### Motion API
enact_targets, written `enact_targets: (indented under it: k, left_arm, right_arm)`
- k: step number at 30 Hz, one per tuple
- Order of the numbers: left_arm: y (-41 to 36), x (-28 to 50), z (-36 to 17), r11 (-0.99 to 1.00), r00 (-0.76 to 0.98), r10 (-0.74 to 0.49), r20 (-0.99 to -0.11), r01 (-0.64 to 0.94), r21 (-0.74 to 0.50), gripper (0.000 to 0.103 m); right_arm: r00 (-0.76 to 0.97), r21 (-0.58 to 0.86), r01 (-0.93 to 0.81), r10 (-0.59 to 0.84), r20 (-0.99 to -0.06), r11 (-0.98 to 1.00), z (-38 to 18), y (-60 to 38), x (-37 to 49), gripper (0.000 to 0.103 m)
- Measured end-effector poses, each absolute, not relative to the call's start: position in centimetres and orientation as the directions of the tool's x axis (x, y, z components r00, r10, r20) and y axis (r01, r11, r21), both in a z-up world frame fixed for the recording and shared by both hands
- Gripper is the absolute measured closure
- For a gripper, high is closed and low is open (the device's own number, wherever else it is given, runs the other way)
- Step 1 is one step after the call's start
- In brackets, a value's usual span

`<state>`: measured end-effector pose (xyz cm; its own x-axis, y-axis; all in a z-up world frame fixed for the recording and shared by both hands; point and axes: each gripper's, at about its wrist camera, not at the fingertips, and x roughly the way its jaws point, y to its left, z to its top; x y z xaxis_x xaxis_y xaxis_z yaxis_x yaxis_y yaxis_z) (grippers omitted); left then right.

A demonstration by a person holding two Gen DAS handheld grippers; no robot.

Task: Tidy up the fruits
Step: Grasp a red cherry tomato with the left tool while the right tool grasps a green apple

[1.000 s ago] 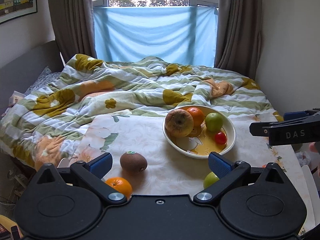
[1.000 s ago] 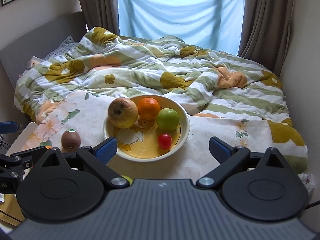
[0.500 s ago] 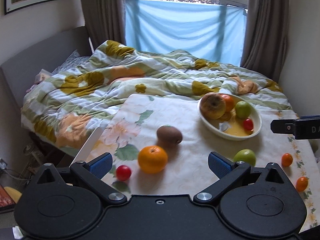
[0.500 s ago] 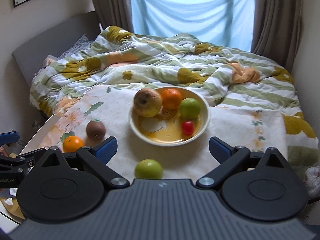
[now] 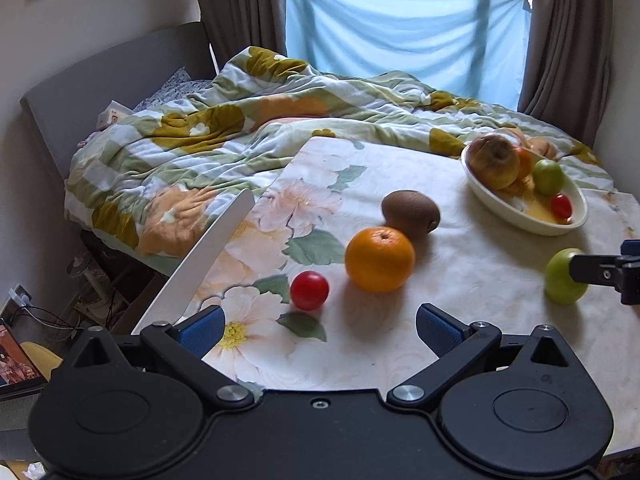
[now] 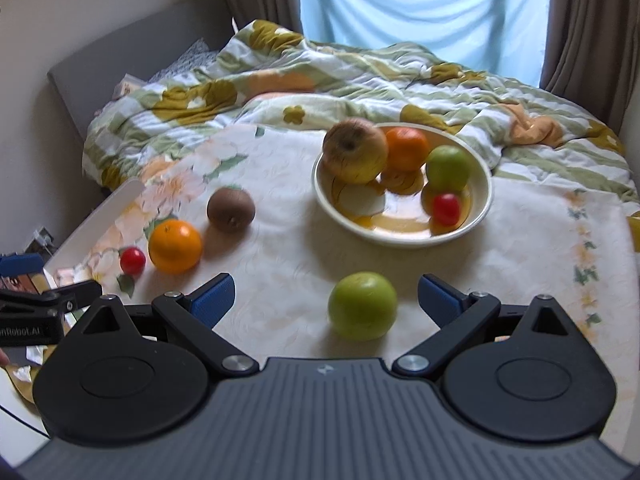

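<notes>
Both spread grippers (image 5: pixel 316 330) (image 6: pixel 326 294) pulled back; bowl (image 6: pixel 486 196) holds apple (image 6: pixel 354 150), orange (image 6: pixel 408 148), green fruit (image 6: pixel 448 166), tomato (image 6: pixel 446 208).

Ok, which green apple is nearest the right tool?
The loose green apple on the tablecloth, just ahead of the right tool; the other sits in the bowl.

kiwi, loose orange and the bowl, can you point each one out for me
kiwi (image 5: pixel 411 212), left wrist view, middle of its brown skin
loose orange (image 5: pixel 379 260), left wrist view, centre of the peel
bowl (image 6: pixel 485 196), right wrist view, bare right rim
</notes>
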<state>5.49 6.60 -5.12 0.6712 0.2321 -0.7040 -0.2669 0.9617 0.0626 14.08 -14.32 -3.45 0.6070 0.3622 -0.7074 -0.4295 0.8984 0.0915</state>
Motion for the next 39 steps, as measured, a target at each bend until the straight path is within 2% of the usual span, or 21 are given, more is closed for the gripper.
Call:
enact_targets:
  k: [8, 11, 14, 16, 18, 23, 25, 27, 35, 39]
  left_arm:
    - [8.2, 7.1, -7.6, 0.955, 0.674, 0.263, -0.690, -0.282, 0.088, 0.002]
    - [8.6, 7.8, -8.4, 0.957, 0.671, 0.262, -0.694, -0.273, 0.097, 0.009]
    - [9.0, 8.5, -9.0, 0.953, 0.665, 0.280, -0.693, -0.278, 0.119, 0.009]
    - [9.4, 9.0, -9.4, 0.955, 0.660, 0.274, -0.699, -0.276, 0.113, 0.015]
    - [9.7, 9.6, -9.7, 0.956, 0.652, 0.264, -0.711, -0.273, 0.105, 0.026]
    - [10.1, 10.5, -10.1, 0.963, 0.648, 0.239, -0.724, -0.253, 0.091, 0.040]
    - [10.1, 10.7, -10.2, 0.969, 0.649, 0.217, -0.729, -0.233, 0.081, 0.051]
    - [9.9, 10.8, -10.4, 0.973, 0.647, 0.205, -0.735, -0.216, 0.081, 0.069]
    - [9.9, 10.6, -10.4, 0.975, 0.644, 0.198, -0.739, -0.210, 0.077, 0.069]
    - [9.9, 10.3, -10.4, 0.975, 0.639, 0.189, -0.745, -0.211, 0.067, 0.069]
  right_arm:
    - [0.649, 0.042, -0.393, 0.310, -0.694, 0.918, -6.0, -13.9, 14.1, 0.000]
    - [0.652, 0.042, -0.374, 0.295, -0.698, 0.926, -6.9, -14.0, 14.4, 0.000]
    - [0.653, 0.032, -0.359, 0.276, -0.705, 0.933, -7.7, -13.9, 14.7, 0.000]
    - [0.657, 0.009, -0.336, 0.242, -0.714, 0.942, -8.1, -13.7, 15.0, 0.000]
    - [0.654, 0.003, -0.321, 0.224, -0.723, 0.947, -8.5, -13.6, 15.2, 0.000]
    - [0.648, 0.011, -0.298, 0.210, -0.732, 0.955, -9.0, -13.4, 15.6, 0.000]
    - [0.643, 0.014, -0.294, 0.209, -0.737, 0.956, -9.2, -13.4, 15.8, 0.000]
    - [0.642, 0.016, -0.289, 0.206, -0.739, 0.957, -9.3, -13.3, 16.0, 0.000]
    - [0.635, 0.018, -0.284, 0.202, -0.745, 0.959, -9.5, -13.1, 16.5, 0.000]
    - [0.630, 0.021, -0.284, 0.203, -0.750, 0.959, -9.7, -13.0, 16.8, 0.008]
